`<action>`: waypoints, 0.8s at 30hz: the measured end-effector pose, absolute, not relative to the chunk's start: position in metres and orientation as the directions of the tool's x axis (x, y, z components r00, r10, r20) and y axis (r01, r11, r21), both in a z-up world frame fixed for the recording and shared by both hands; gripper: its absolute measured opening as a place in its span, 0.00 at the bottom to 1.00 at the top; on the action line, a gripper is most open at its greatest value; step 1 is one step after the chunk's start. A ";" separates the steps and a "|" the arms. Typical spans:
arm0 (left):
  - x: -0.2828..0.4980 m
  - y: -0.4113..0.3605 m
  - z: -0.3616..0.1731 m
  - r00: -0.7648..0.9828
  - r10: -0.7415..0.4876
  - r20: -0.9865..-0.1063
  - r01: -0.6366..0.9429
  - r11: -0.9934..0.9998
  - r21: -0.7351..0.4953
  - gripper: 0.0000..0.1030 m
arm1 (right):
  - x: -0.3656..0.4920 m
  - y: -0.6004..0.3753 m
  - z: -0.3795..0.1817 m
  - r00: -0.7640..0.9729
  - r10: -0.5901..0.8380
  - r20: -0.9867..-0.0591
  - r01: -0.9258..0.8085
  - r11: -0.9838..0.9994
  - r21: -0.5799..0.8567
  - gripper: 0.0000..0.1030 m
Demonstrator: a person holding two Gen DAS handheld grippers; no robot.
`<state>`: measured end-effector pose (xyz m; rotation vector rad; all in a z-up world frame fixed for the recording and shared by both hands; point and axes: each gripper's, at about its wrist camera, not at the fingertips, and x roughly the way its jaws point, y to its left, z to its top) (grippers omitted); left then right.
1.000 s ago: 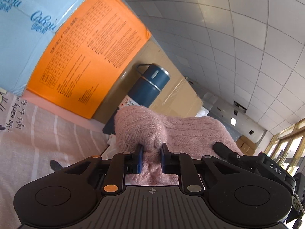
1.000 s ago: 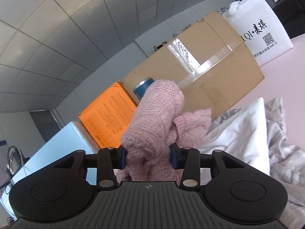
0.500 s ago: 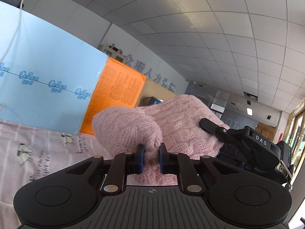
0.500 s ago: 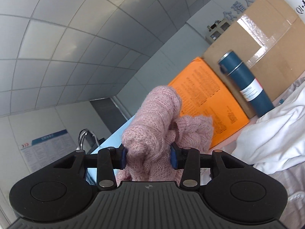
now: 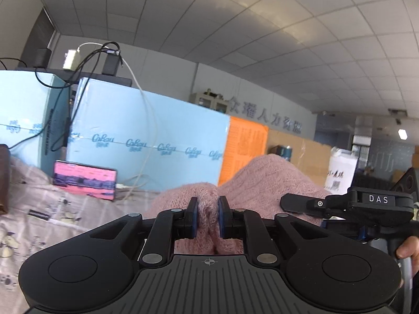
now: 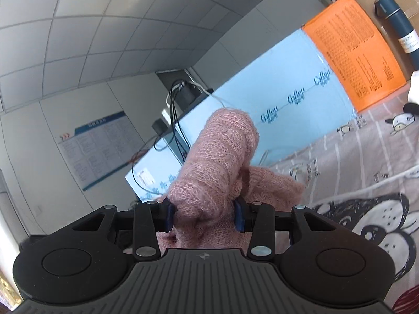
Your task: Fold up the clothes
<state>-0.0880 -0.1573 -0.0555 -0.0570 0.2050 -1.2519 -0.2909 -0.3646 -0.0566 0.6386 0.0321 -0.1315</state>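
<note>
A pink knitted sweater (image 5: 267, 183) is held up in the air between both grippers. My left gripper (image 5: 207, 217) is shut on a bunch of its fabric. My right gripper (image 6: 204, 216) is shut on a thick roll of the same sweater (image 6: 217, 162), which bulges up between the fingers. The right gripper's black body (image 5: 366, 204) shows at the right of the left wrist view, close beside the sweater. Below lies a pink bedsheet with cartoon penguins (image 6: 366, 183).
Light blue foam boards (image 5: 146, 141) stand along the back, with an orange sheet (image 5: 246, 146) and a cardboard box (image 5: 301, 151) to their right. A blue flask (image 6: 400, 26) leans at the box. A phone with a lit screen (image 5: 83, 180) and cables lie on the sheet.
Both grippers have swung leftward with the sweater held between them. The views now face the blue boards and phone rather than the box, flask and white clothes.
</note>
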 end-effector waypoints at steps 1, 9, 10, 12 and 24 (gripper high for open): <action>-0.087 -0.155 -0.058 0.317 -0.935 -0.160 0.933 0.338 -0.122 0.13 | -0.286 -0.361 -0.062 0.988 -0.106 -0.111 0.151 0.786 0.600 0.38; -0.097 -0.143 -0.076 0.358 -0.899 -0.252 0.928 0.372 -0.008 0.52 | -0.301 -0.356 -0.080 0.971 -0.183 -0.151 0.236 0.812 0.533 0.81; -0.102 -0.142 -0.074 0.382 -0.897 -0.223 0.920 0.393 -0.005 0.64 | -0.304 -0.364 -0.082 0.973 -0.197 -0.122 0.231 0.802 0.550 0.83; -0.111 -0.143 -0.068 0.381 -0.909 -0.167 0.923 0.385 0.013 0.69 | -0.311 -0.380 -0.090 0.974 -0.211 -0.088 0.219 0.750 0.624 0.88; -0.163 -0.236 -0.075 0.116 -0.935 -0.335 0.993 0.104 0.051 0.87 | -0.329 -0.419 -0.113 0.978 -0.208 -0.029 0.136 0.526 0.839 0.91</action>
